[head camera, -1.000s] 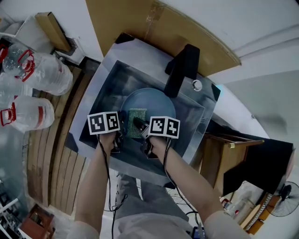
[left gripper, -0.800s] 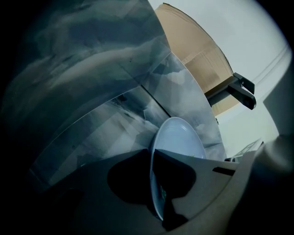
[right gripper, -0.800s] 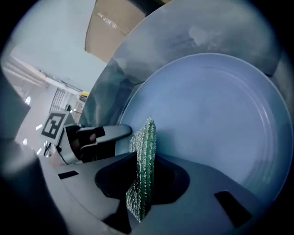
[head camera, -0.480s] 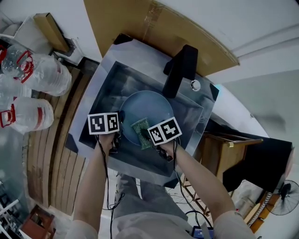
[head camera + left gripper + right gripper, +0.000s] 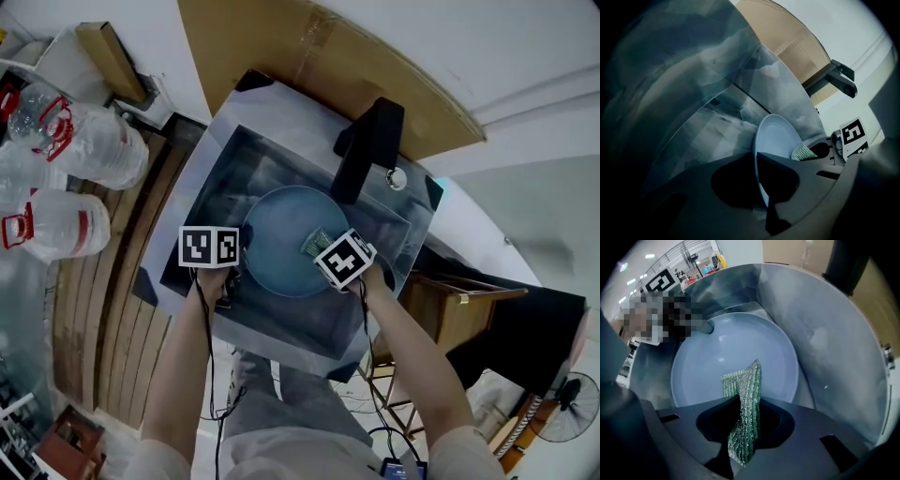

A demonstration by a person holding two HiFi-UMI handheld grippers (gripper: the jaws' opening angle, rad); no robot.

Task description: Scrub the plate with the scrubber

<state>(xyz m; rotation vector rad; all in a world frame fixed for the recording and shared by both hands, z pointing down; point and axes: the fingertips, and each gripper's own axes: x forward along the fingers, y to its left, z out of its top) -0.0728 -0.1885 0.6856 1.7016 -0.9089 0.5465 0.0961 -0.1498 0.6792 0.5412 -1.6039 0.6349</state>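
We see the blue plate (image 5: pixel 279 234) inside the steel sink (image 5: pixel 230 169), below the black faucet (image 5: pixel 367 150). The left gripper (image 5: pixel 755 153) has its jaws pressed onto the plate's left rim, the thin edge running straight between them; they have just been closing a touch further on it. The right gripper (image 5: pixel 746 401) points down over the plate's right side, near the rim. Its jaws pinch the green scrubber (image 5: pixel 743 420), which is folded and stands on edge between them. The scrubber's free end sticks out past the jaw tips toward the plate's face. We cannot tell whether that end touches the plate.
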